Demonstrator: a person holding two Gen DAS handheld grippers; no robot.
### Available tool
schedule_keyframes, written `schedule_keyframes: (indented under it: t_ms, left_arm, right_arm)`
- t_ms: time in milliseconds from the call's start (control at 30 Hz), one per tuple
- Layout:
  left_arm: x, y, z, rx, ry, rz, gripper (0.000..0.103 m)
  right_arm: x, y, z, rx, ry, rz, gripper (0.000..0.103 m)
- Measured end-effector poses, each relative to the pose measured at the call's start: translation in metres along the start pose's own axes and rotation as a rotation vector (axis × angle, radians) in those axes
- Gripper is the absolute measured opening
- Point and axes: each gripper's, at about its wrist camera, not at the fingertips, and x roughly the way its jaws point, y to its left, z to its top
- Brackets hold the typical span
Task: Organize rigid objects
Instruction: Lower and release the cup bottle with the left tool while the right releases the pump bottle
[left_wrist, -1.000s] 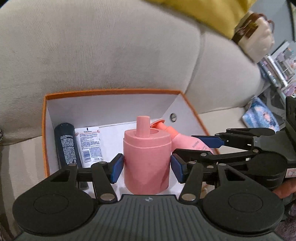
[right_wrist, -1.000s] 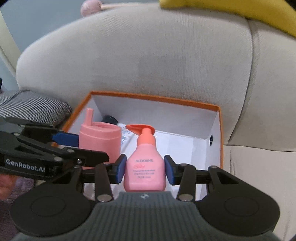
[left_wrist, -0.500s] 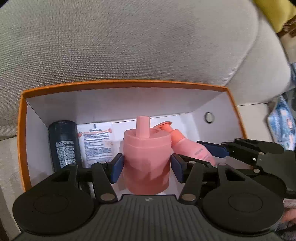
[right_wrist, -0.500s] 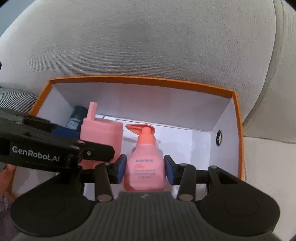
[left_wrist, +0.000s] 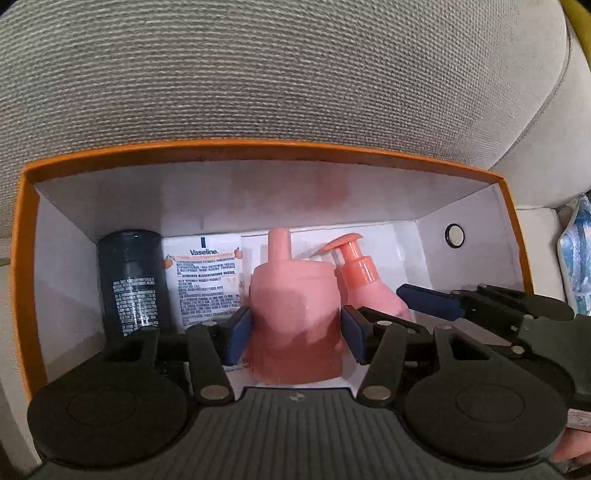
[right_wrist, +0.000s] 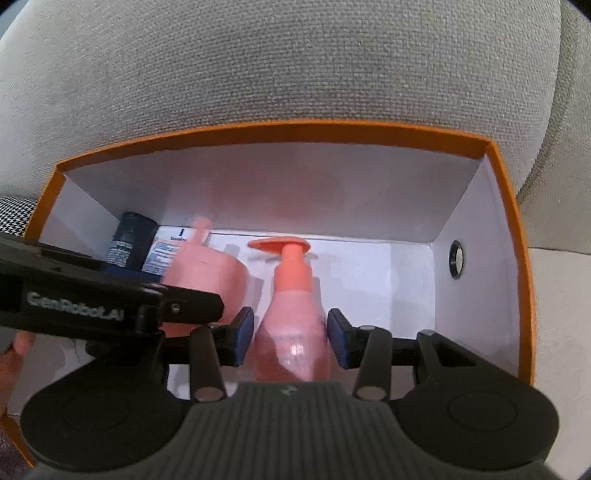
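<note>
My left gripper (left_wrist: 295, 328) is shut on a pink cylindrical container with a spout (left_wrist: 295, 314) and holds it inside the orange box (left_wrist: 258, 147). My right gripper (right_wrist: 291, 339) is shut on a pink pump bottle (right_wrist: 291, 325), also inside the box (right_wrist: 295, 129), just right of the pink container (right_wrist: 210, 269). The pump bottle (left_wrist: 365, 284) and the right gripper's fingers (left_wrist: 428, 302) show at the right of the left wrist view. A dark cylinder (left_wrist: 129, 284) and a Vaseline tube (left_wrist: 207, 280) lie at the box's left.
The box sits on a beige sofa seat against the backrest (left_wrist: 295, 74). The box's right wall has a round grommet hole (left_wrist: 454, 236). A blue patterned item (left_wrist: 576, 251) lies right of the box. A houndstooth fabric (right_wrist: 14, 214) lies to the left.
Both grippers have moved forward and down into the box with their pink items. The box now fills both views.
</note>
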Motion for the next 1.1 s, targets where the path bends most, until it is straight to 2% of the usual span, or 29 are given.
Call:
schedule_keyframes:
  t_ms: [133,333,467,533,600,633,700,800,1033,1100]
  left_arm:
    - [-0.012,0.003,-0.008,0.018,-0.019,-0.031,0.064]
    - [-0.030,0.000,-0.028,0.138,-0.026,-0.052,0.064]
    - [-0.026,-0.012,-0.032,0.231,-0.013,-0.023,0.064]
    - [-0.021,-0.015,-0.036,0.269,-0.002,0.005,0.060]
    - [-0.018,-0.018,-0.038,0.287,0.001,0.014,0.054]
    - [-0.020,-0.017,-0.038,0.293,-0.002,0.017,0.051]
    - [-0.020,-0.018,-0.039,0.310,-0.012,0.026,0.043]
    - [-0.015,-0.017,-0.040,0.324,-0.027,0.031,0.039]
    - [-0.022,-0.017,-0.041,0.371,-0.069,0.103,0.038]
    - [-0.025,-0.016,-0.040,0.376,-0.075,0.098,0.038]
  right_arm:
    - [-0.009,-0.001,0.001,-0.050,0.002,0.018,0.051]
    - [-0.016,0.006,-0.012,-0.166,0.060,0.034,0.056]
    - [-0.011,0.015,-0.021,-0.256,0.079,0.004,0.057]
    - [-0.003,0.019,-0.021,-0.278,0.079,-0.023,0.056]
    - [0.006,0.022,-0.021,-0.287,0.090,-0.025,0.054]
    - [0.008,0.022,-0.020,-0.277,0.095,-0.016,0.047]
    - [0.012,0.021,-0.018,-0.260,0.089,-0.005,0.045]
    - [0.013,0.022,-0.019,-0.264,0.067,-0.001,0.045]
    - [0.011,0.035,-0.015,-0.345,0.028,0.004,0.045]
    - [0.009,0.040,-0.017,-0.369,0.021,0.008,0.045]
